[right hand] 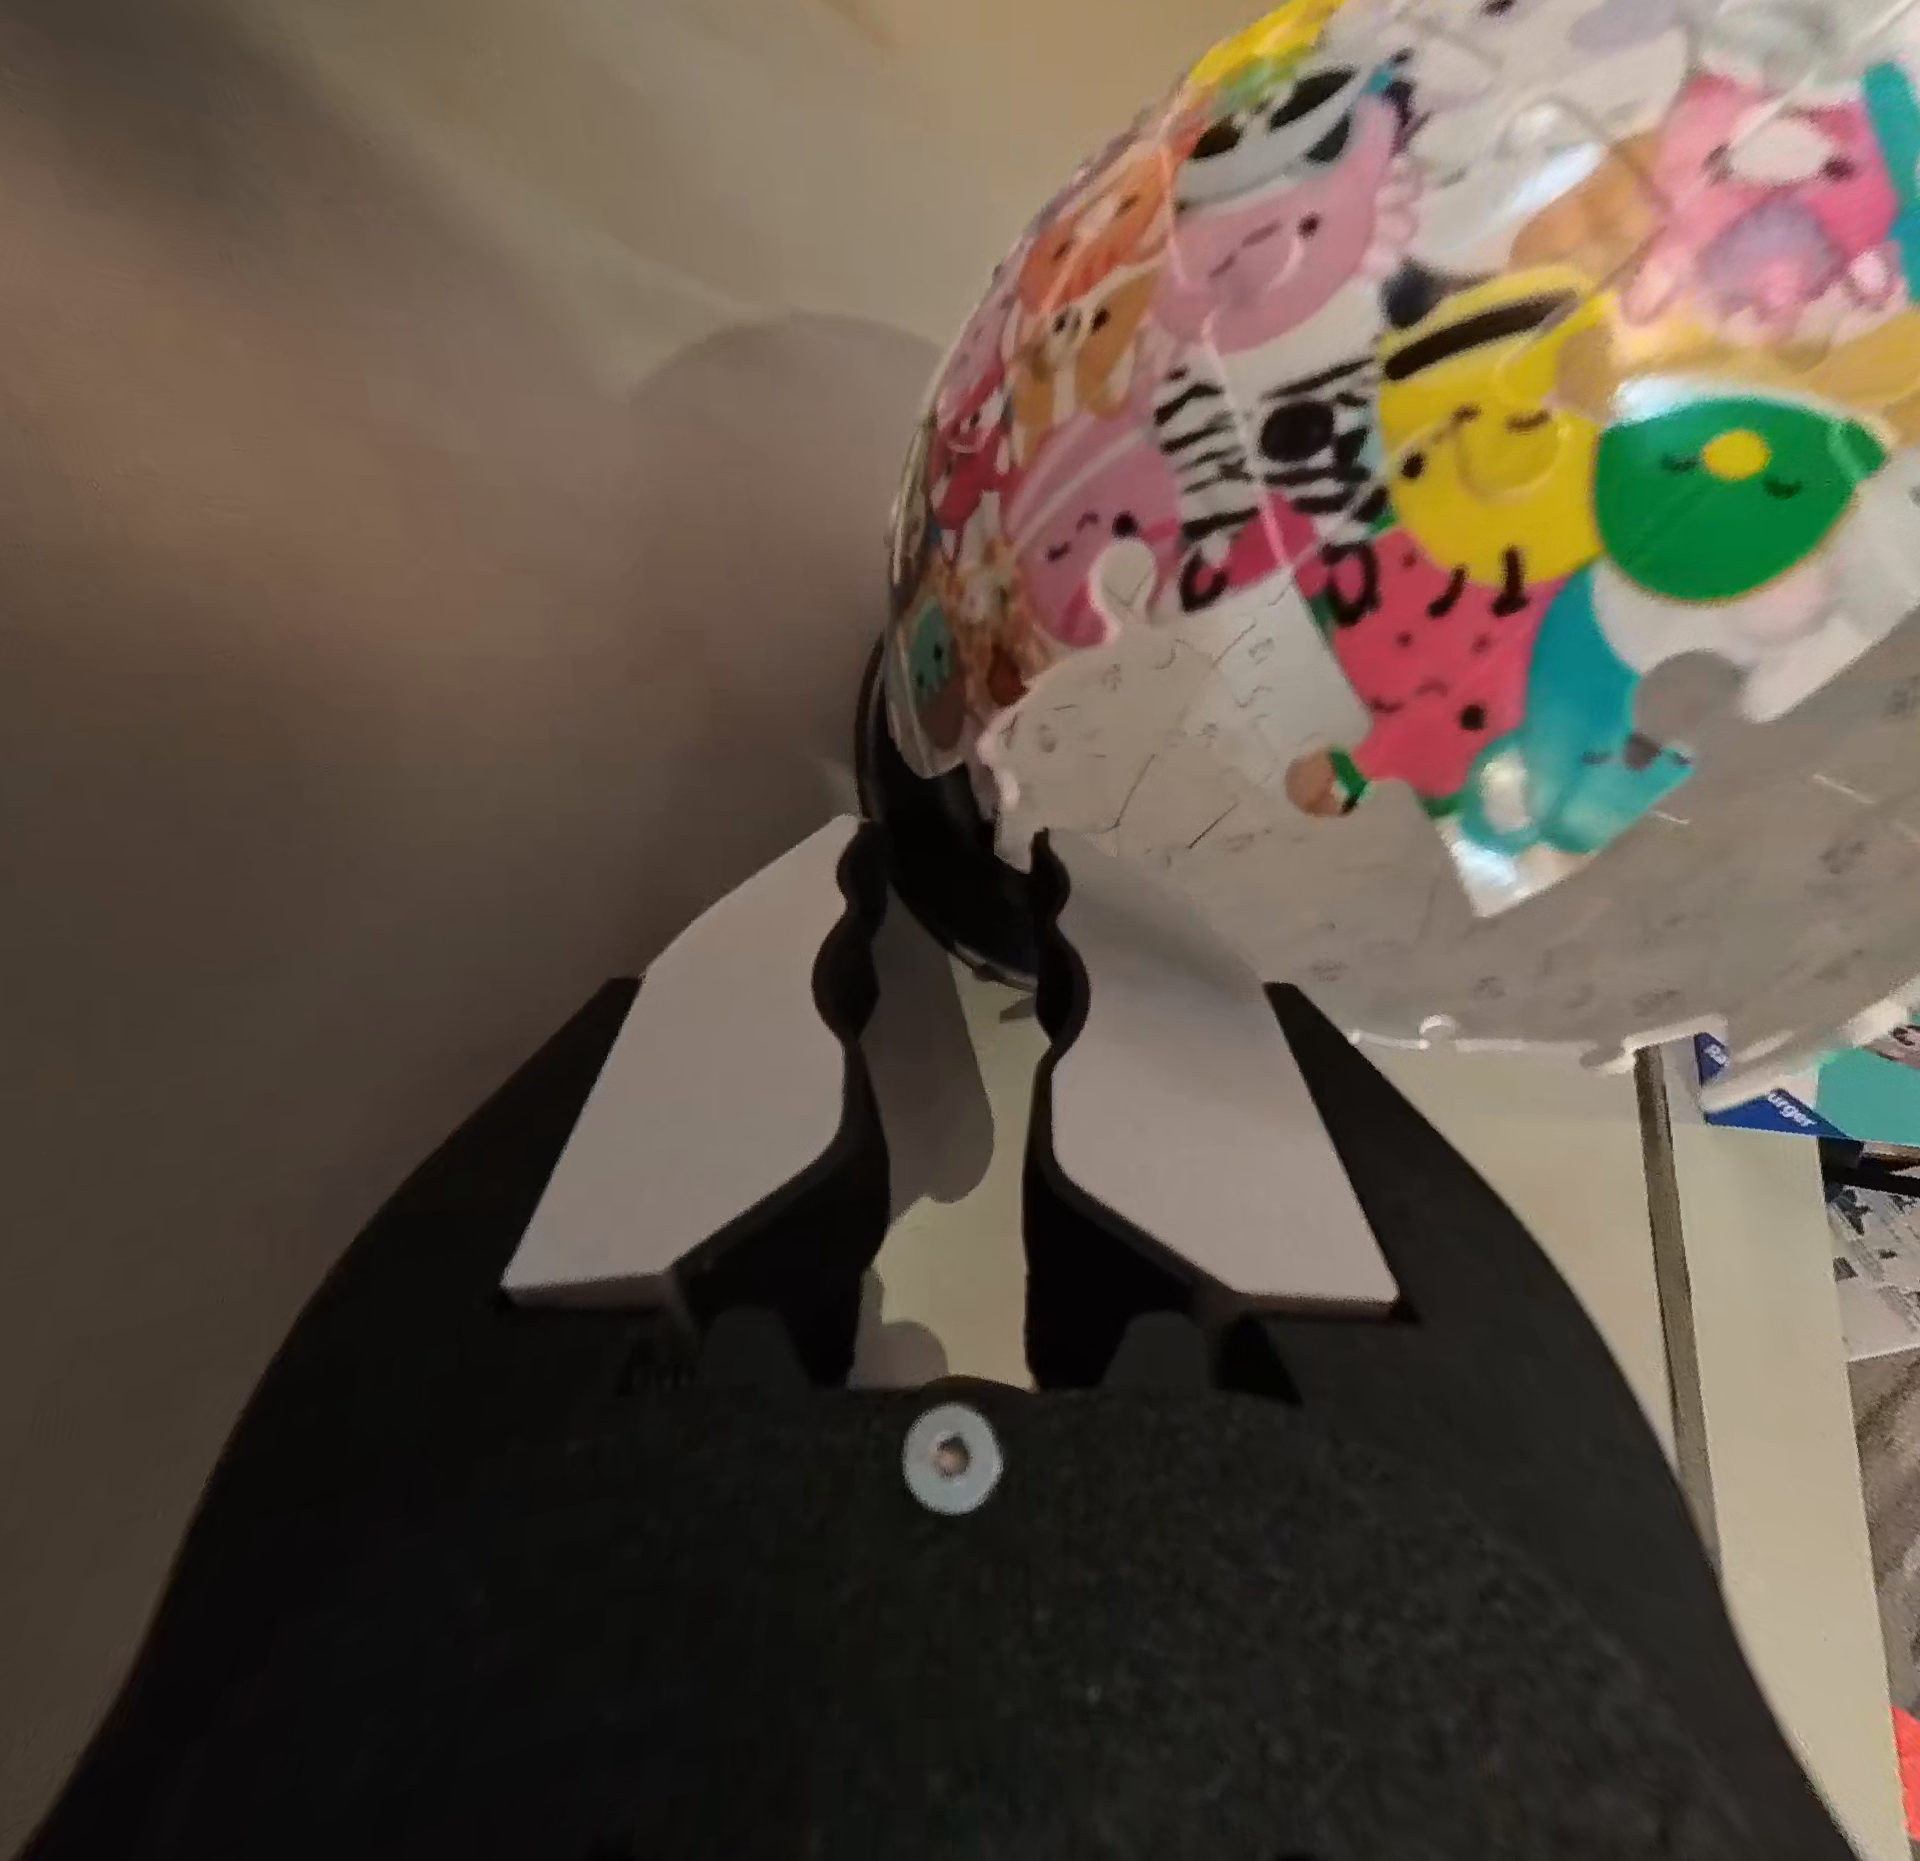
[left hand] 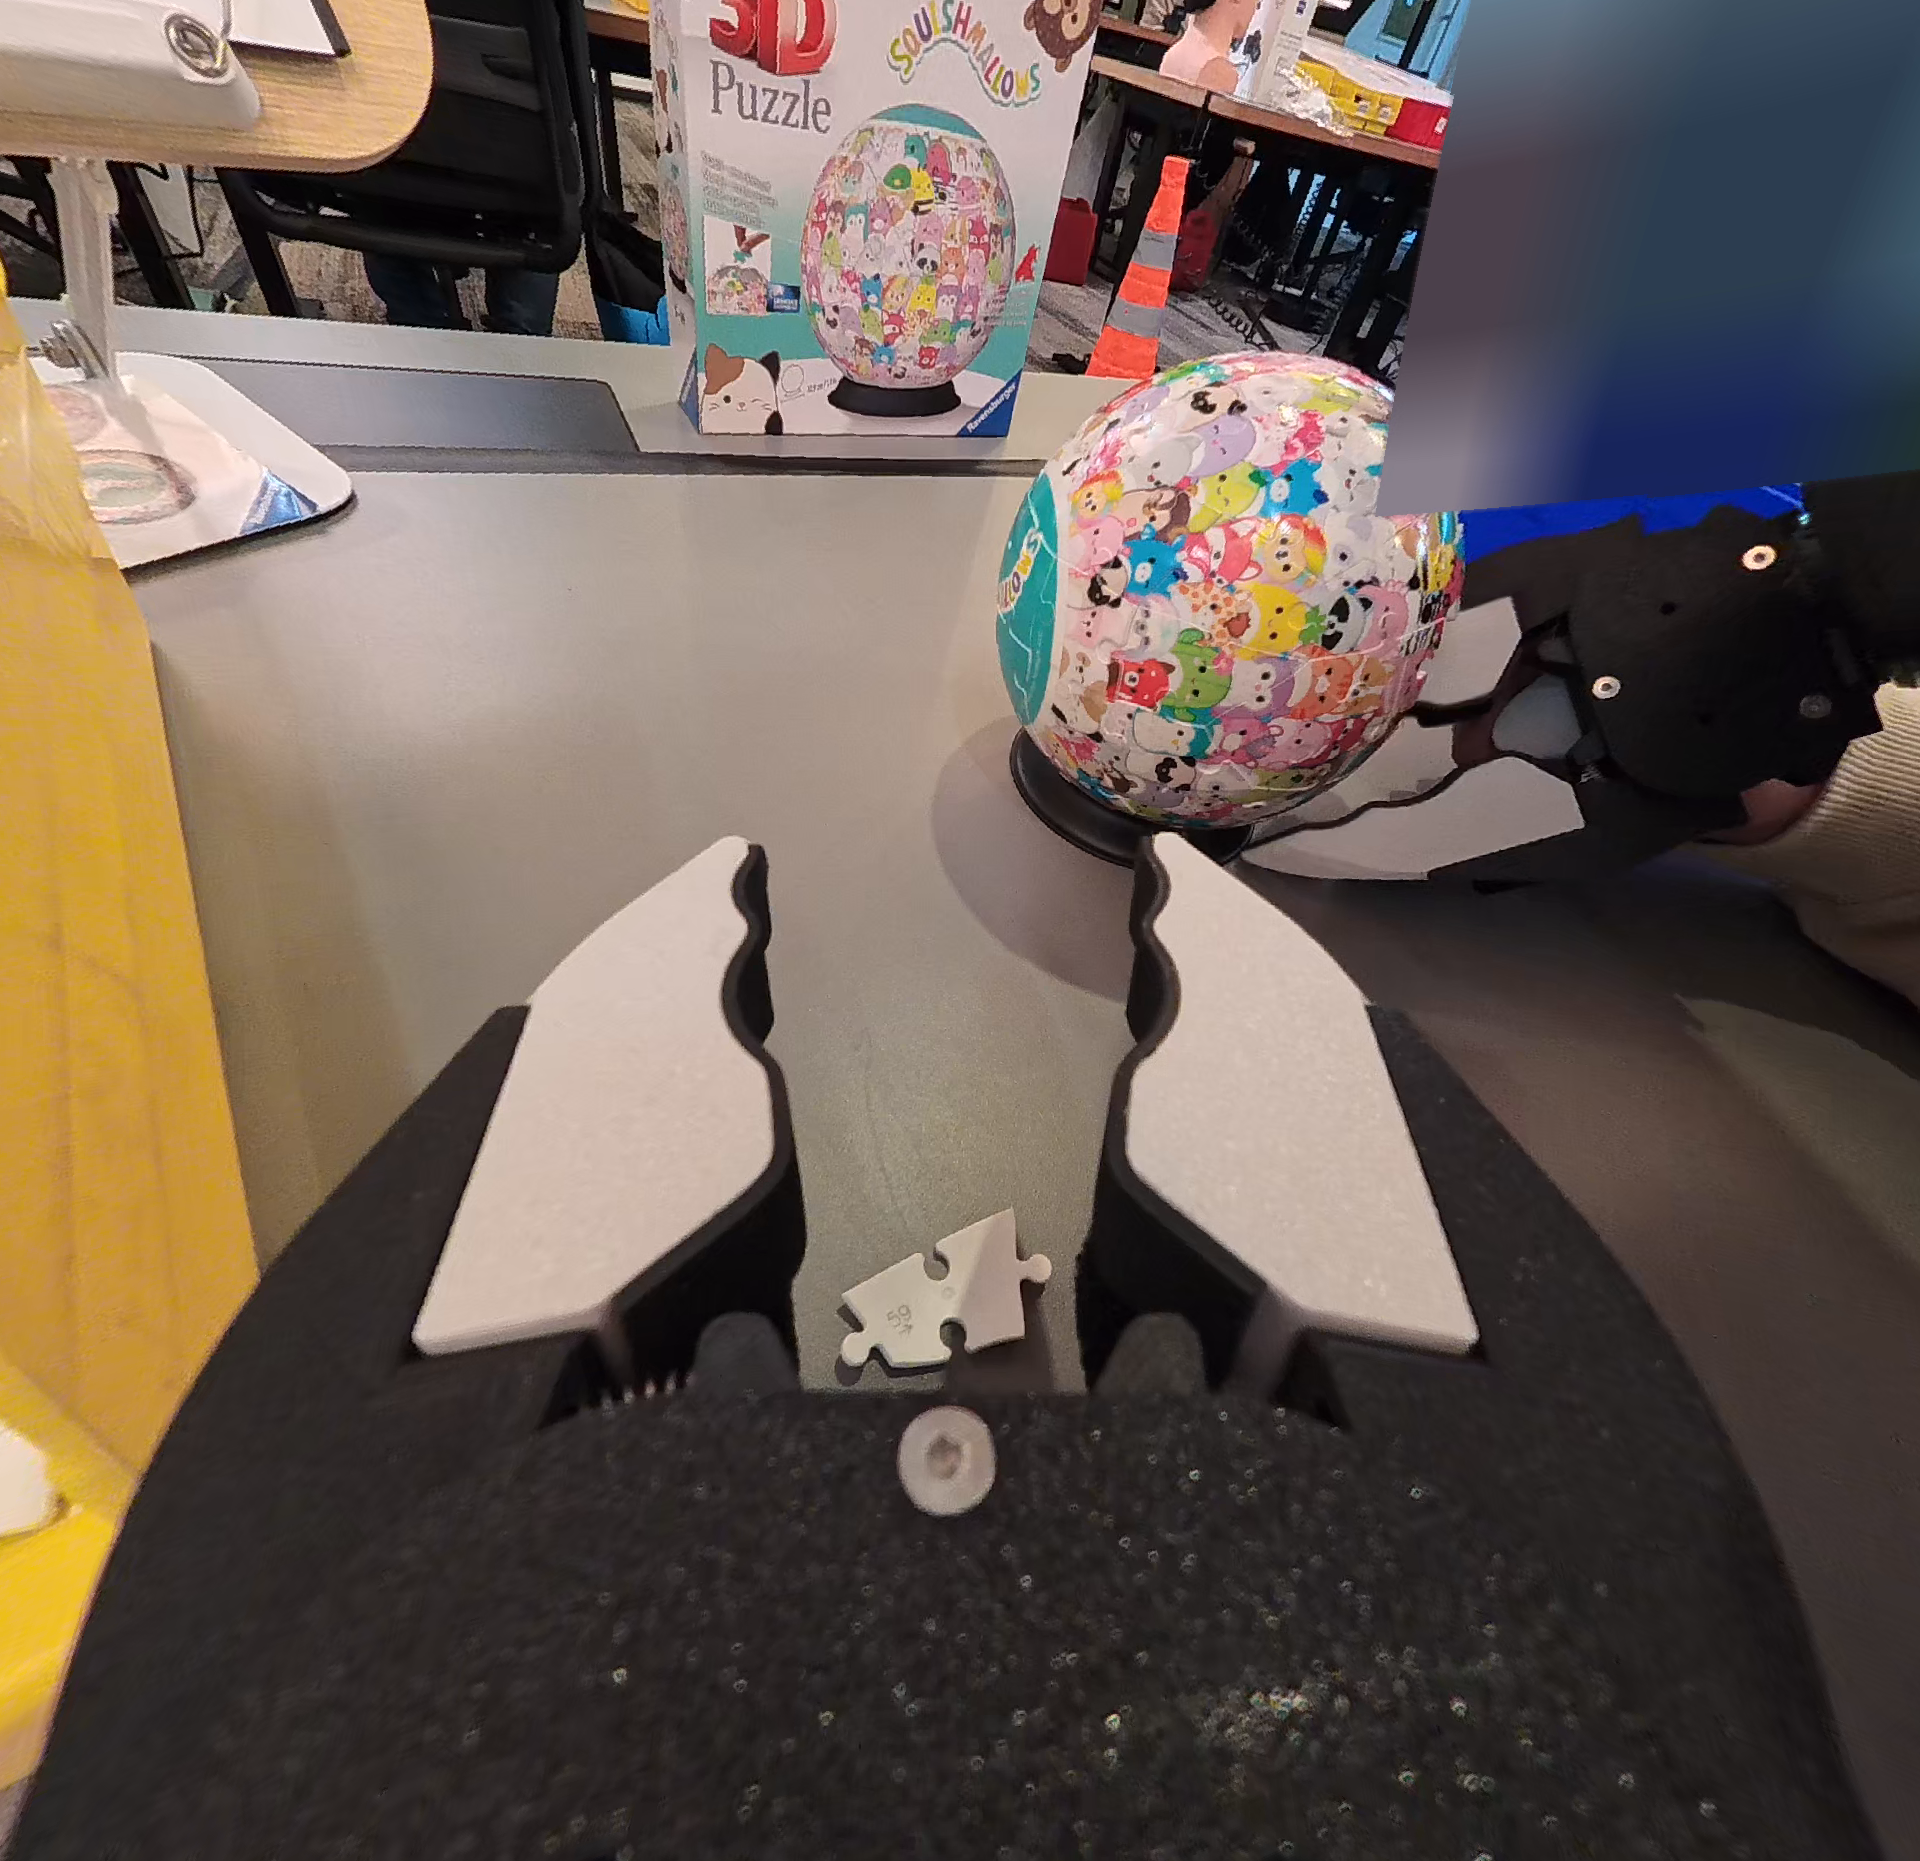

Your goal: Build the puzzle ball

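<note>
Left tool gapes over loose piece; ball sits on stand.

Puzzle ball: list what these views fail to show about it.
- Left wrist view: the ball's far right side is behind the mosaic patch and the right gripper.
- Right wrist view: the ball is cut by the top and right edges and blurred; the stand is mostly hidden.
- The loose piece's printed face is turned down.

The grey desk carries a black ball stand, an upright puzzle box and two joined, face-down puzzle pieces.
</note>
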A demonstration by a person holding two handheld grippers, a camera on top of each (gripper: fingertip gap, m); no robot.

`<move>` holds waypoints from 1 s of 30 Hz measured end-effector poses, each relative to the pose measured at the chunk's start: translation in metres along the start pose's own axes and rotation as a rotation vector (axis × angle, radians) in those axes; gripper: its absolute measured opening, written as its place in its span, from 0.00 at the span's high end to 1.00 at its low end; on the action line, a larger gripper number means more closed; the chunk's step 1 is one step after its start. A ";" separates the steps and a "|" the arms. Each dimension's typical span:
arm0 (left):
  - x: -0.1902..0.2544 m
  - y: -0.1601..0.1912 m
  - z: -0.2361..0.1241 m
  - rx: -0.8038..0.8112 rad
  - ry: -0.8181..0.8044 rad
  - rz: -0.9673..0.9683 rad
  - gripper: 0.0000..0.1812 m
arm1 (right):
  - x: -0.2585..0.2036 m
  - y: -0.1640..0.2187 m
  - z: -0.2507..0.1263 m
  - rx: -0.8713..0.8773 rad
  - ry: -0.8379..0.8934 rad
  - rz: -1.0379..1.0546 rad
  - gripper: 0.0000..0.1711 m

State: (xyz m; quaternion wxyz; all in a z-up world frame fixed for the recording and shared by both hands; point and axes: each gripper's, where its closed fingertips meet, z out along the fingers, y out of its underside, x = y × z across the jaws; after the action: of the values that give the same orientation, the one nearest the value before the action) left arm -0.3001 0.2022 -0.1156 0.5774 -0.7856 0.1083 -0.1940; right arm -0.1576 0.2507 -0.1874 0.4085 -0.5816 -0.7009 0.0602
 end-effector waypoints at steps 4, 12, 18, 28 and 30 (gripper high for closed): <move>0.000 0.000 0.000 -0.002 -0.001 0.003 0.64 | -0.002 -0.001 0.000 -0.008 0.012 -0.021 0.88; 0.000 0.000 0.000 -0.003 -0.004 0.008 0.64 | 0.002 -0.002 -0.005 -0.014 0.079 -0.057 0.98; 0.001 0.001 0.001 -0.006 -0.006 0.012 0.64 | 0.009 -0.003 -0.015 -0.058 0.147 -0.108 0.99; 0.001 0.000 0.000 -0.002 0.002 0.006 0.64 | 0.008 0.000 -0.027 -0.274 0.228 -0.279 0.99; 0.001 0.000 0.000 -0.001 0.005 0.003 0.64 | 0.008 0.000 -0.028 -0.303 0.225 -0.293 0.99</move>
State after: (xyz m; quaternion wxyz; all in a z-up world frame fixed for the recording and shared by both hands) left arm -0.2993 0.2021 -0.1153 0.5771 -0.7852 0.1111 -0.1952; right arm -0.1400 0.2462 -0.1650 0.3966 -0.5314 -0.7288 -0.1706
